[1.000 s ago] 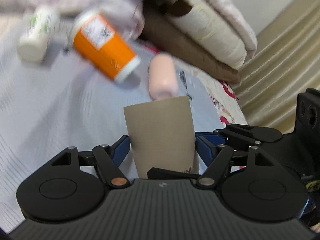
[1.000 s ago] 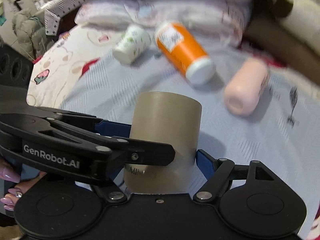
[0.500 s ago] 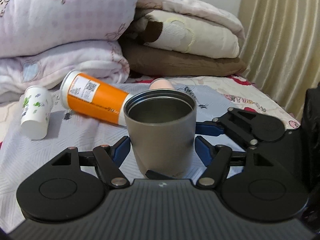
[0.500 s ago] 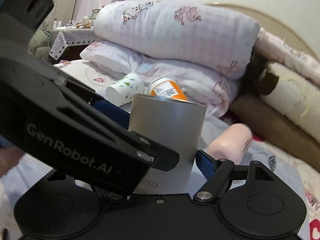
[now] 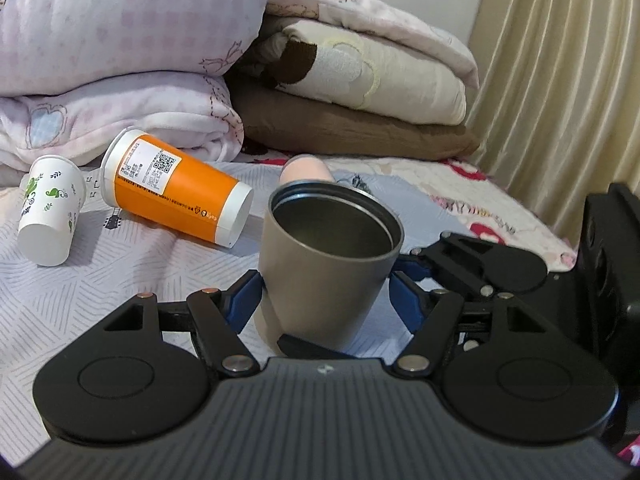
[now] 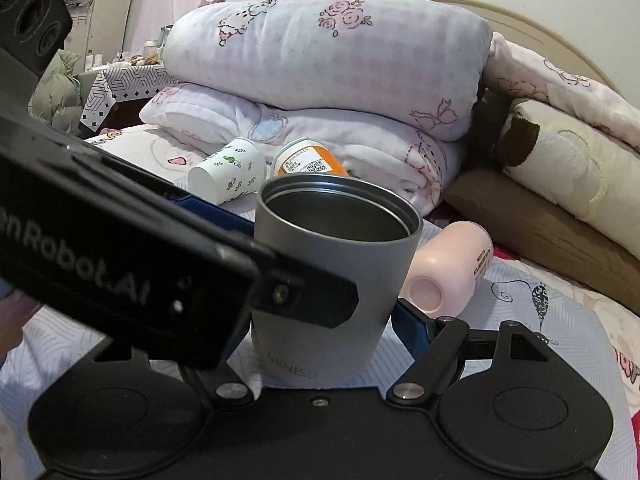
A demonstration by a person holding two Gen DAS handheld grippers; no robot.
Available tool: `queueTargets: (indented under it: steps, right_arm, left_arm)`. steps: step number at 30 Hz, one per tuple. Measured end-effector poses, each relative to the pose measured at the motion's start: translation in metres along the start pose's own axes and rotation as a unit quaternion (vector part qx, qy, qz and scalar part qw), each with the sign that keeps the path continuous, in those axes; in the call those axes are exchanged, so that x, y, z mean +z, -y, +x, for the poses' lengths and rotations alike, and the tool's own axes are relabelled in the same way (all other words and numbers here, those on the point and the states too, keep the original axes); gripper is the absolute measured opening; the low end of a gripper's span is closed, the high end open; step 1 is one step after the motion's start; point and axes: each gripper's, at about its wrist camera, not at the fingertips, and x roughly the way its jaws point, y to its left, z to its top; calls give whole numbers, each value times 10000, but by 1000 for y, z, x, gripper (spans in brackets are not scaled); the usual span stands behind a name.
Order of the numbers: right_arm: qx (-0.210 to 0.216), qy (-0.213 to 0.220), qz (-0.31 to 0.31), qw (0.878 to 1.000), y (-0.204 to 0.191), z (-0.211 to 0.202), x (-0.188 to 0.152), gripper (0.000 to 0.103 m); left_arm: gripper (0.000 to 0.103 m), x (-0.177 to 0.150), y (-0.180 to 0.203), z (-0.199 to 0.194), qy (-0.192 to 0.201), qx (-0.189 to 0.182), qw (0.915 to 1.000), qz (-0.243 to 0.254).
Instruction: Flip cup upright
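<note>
A grey metal cup (image 5: pixel 326 264) stands nearly upright on the bed sheet, mouth up, leaning a little. In the left wrist view it sits between my left gripper's (image 5: pixel 324 292) blue pads, which touch its sides. In the right wrist view the same cup (image 6: pixel 332 280) sits between my right gripper's (image 6: pixel 320 312) pads. The left gripper's body (image 6: pixel 120 256) crosses in front of the cup there and hides the right gripper's left finger. The right gripper's body (image 5: pixel 500 264) shows at the right of the left wrist view.
An orange cup (image 5: pixel 176 192), a white leaf-print paper cup (image 5: pixel 50 210) and a pink bottle (image 6: pixel 448 268) lie on their sides behind the grey cup. Folded quilts (image 5: pixel 120 40) and blankets (image 5: pixel 360 92) are stacked at the back. A curtain (image 5: pixel 560 80) hangs at the right.
The grey cup has turned from bottom-up to mouth-up between both grippers. Both views swung from looking down at the sheet to level with the bed.
</note>
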Motion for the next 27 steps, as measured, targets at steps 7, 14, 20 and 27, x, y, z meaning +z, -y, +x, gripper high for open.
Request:
queueTargets:
  steps: [7,14,20,27]
  right_arm:
    - [-30,-80,734,9973,12,-15,1,88]
    - [-453,-348,1008,9933,2,-41,17,88]
    - [-575,-368,1146,9911,-10,-99,34,88]
    - [-642,-307,1703,9828,-17,-172,64,88]
  left_arm:
    - [72,3,-7,1,-511,-16,9962,-703]
    - [95,14,3,-32,-510,634,9941,-716]
    - [98,39,17,-87,-617,1218,9891,-542]
    - [103,56,49,-158,-763,1648,9834,-49]
